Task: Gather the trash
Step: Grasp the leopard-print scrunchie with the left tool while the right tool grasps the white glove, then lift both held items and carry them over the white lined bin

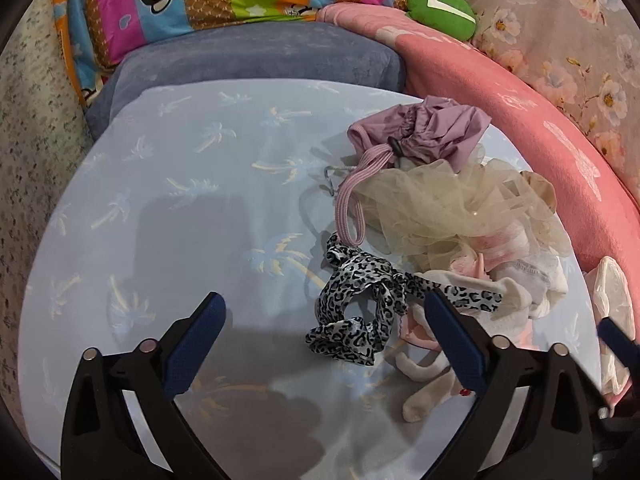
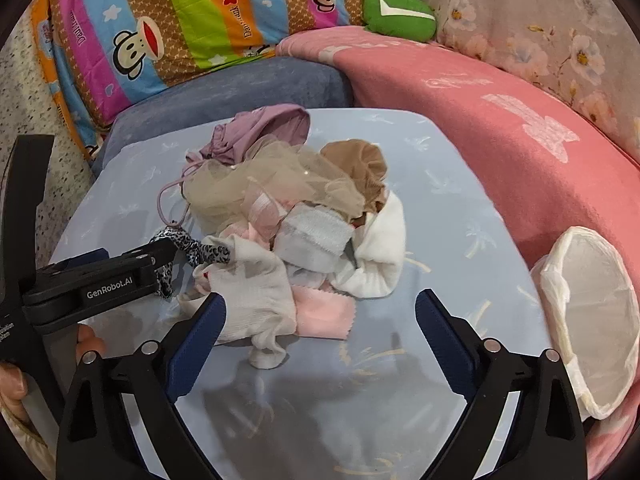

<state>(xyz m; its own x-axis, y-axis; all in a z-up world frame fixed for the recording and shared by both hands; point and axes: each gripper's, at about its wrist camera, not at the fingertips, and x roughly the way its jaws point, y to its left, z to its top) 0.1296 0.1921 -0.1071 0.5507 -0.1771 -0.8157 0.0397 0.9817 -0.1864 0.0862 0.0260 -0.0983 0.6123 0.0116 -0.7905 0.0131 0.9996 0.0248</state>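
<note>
Both tools are spread wide and empty: left tool [image 1: 324, 316] over the leopard-print ribbon [image 1: 352, 312], right tool [image 2: 320, 312] before one heap of scraps [image 2: 296, 220] on the pale blue worktop [image 2: 460, 208]. One purple pouch [image 2: 256, 128] and one beige net [image 2: 260, 184] top the heap. One white bin bag [image 2: 592, 320] stands at the worktop's right edge.

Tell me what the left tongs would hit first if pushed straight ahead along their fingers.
Probably the leopard-print fabric strip: it lies between the open left tongs, just ahead of them on the blue tabletop. How high they hang above it is unclear.
</note>
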